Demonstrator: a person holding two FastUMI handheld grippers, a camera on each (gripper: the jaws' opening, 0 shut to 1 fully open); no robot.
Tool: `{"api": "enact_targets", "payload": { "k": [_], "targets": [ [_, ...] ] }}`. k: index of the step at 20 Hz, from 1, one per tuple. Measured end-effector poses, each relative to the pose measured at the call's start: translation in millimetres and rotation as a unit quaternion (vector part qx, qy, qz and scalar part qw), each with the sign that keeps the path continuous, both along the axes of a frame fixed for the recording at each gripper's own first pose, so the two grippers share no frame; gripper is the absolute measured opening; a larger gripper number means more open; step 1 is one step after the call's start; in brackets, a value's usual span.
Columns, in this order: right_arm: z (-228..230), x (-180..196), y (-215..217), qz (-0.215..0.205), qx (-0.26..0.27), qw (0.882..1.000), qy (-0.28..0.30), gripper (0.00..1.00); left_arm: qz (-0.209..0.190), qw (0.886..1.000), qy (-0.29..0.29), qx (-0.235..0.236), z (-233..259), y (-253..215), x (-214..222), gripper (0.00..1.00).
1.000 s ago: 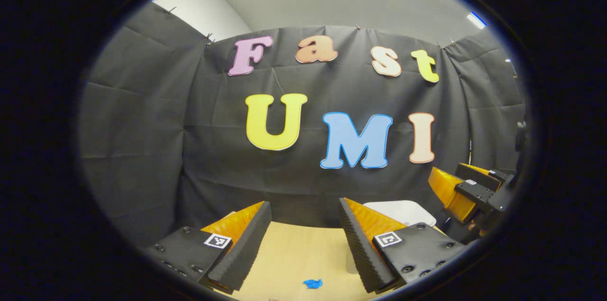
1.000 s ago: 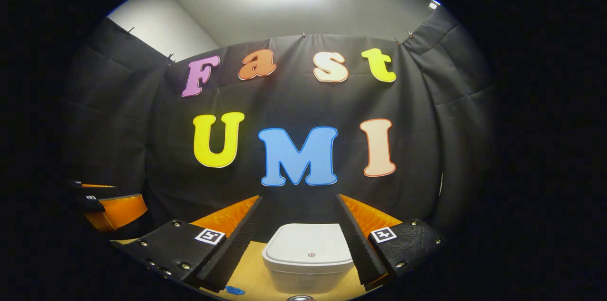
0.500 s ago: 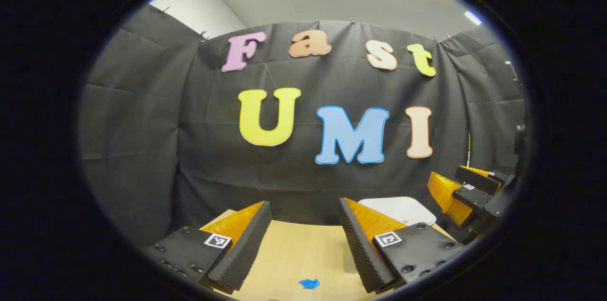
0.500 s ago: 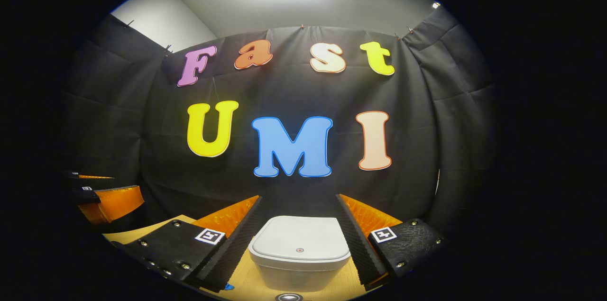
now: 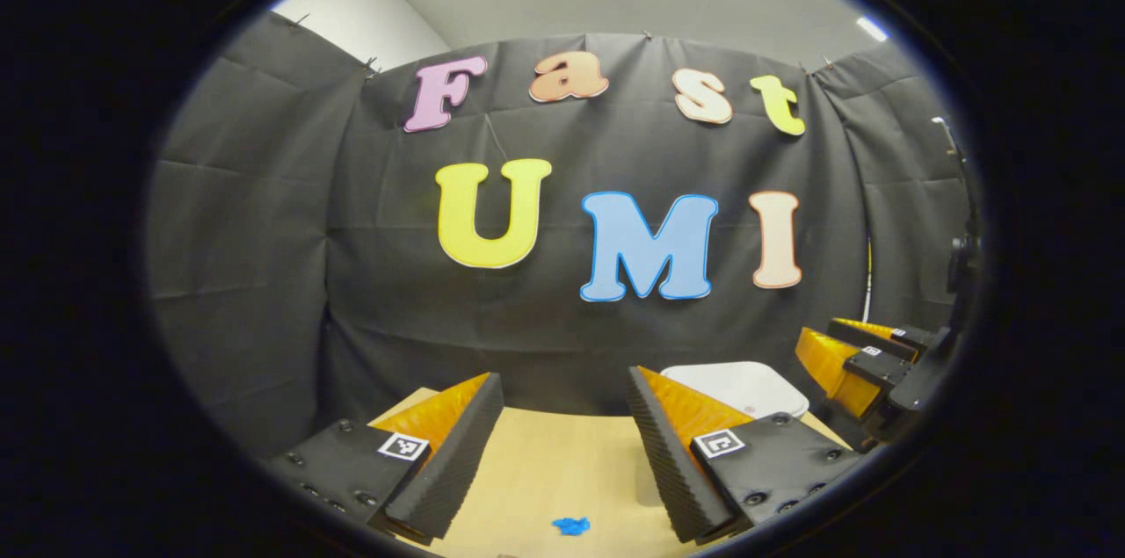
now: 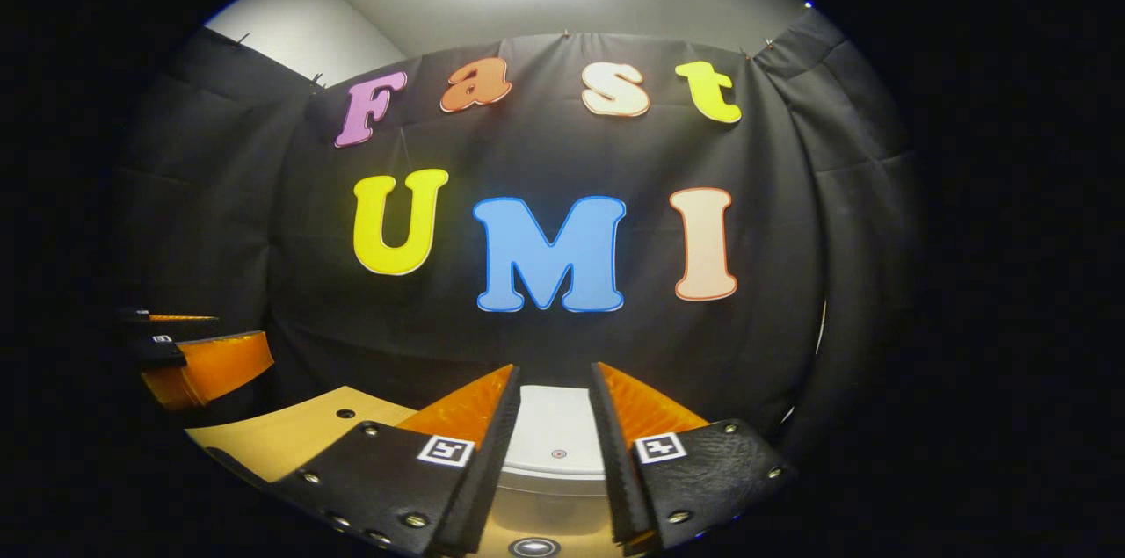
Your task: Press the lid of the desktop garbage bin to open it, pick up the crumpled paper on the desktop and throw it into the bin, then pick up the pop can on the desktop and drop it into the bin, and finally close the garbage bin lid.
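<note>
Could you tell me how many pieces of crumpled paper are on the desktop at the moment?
1: a blue crumpled paper lies on the desktop, in front of the left gripper. Others could be hidden below the fingers.

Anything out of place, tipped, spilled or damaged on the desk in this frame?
Nothing stands out. The bin stands upright with its lid shut and level, the crumpled blue paper lies loose on the desktop, and the top of the pop can shows in front of the bin. No spill or damage shows.
</note>
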State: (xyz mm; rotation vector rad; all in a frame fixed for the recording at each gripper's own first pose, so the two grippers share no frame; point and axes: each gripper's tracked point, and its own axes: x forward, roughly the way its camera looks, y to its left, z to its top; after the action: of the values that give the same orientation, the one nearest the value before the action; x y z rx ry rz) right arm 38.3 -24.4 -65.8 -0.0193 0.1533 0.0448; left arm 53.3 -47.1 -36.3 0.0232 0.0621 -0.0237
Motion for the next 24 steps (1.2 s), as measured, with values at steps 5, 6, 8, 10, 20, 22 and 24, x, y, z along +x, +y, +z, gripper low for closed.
{"api": "enact_targets", "payload": {
  "k": [5,6,8,10,20,22,24],
  "targets": [
    [-19.9,8.4,-7.3,-0.013,0.0,1.0,0.02,0.14,0.005,1.0,0.002,0.0,-3.6,3.4,-0.3,0.93],
    [-16.7,4.2,-2.7,-0.008,0.005,1.0,0.02,0.04,0.006,1.0,0.003,0.0,-3.5,4.0,0.5,0.93],
    [-24.0,11.5,0.2,-0.003,0.01,1.0,0.029,0.01,0.007,1.0,0.003,0.0,-4.1,4.8,-0.2,0.93],
    [-29.6,18.4,0.4,0.002,0.012,0.999,0.036,0.01,0.007,1.0,0.005,0.0,-5.6,4.5,1.7,0.93],
    [-86.3,46.6,7.1,0.019,0.014,0.994,0.108,0.01,0.014,1.0,0.004,0.003,-7.3,12.6,1.8,0.93],
    [-94.8,49.1,9.9,0.023,0.012,0.993,0.119,0.01,0.016,1.0,0.004,0.004,-7.6,13.7,2.6,0.93],
    [-103.0,50.1,13.6,0.028,0.01,0.991,0.128,0.01,0.017,1.0,0.005,0.005,-9.0,15.0,3.0,0.93]
  ]
}}
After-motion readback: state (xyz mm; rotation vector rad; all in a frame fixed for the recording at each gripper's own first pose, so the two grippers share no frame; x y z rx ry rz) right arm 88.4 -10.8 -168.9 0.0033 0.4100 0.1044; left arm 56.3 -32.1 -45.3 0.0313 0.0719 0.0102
